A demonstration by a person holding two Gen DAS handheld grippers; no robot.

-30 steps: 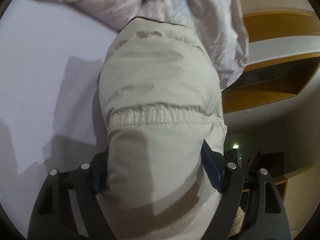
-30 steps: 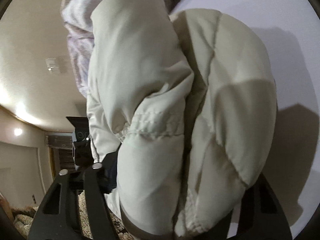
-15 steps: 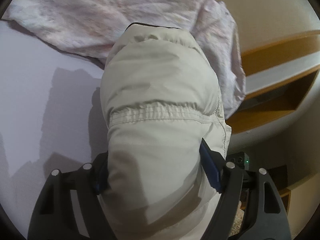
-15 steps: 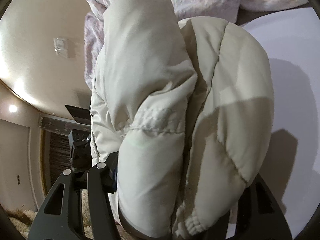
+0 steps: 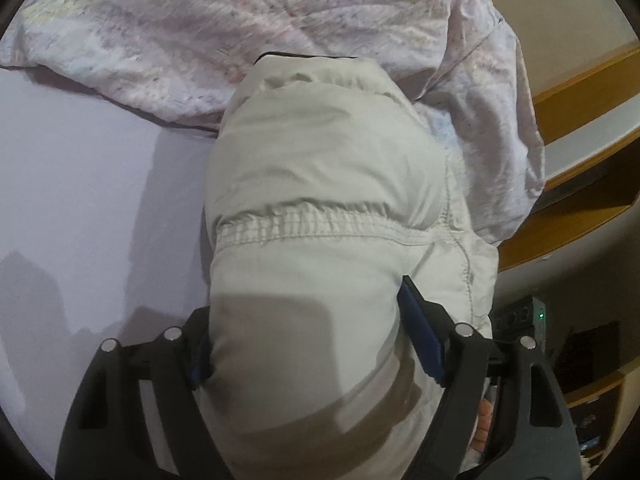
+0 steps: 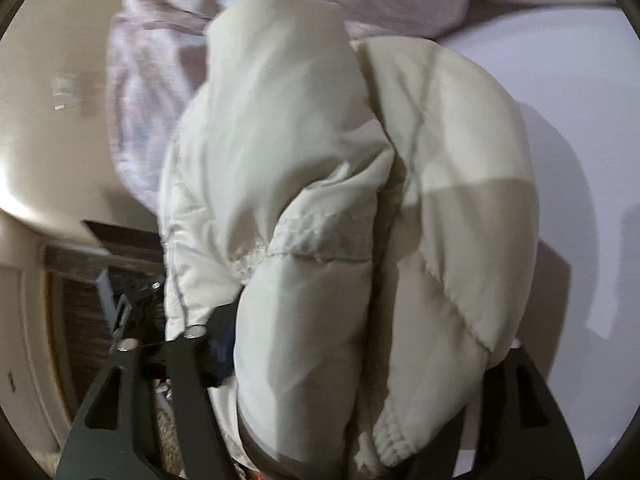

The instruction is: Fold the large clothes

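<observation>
Left wrist view: the camera is sitting just behind the left gripper (image 5: 304, 344), looking forward and downward along its fingers at very close range; a cream padded jacket (image 5: 320, 184) is filling the space between the jaws. Right wrist view: the camera is looking the same way past the right gripper (image 6: 360, 360), equally near. Both views are sharing the jacket, a crumpled pinkish quilt (image 5: 240, 28) beyond the jaws, and a pale sheet (image 5: 80, 184).
</observation>
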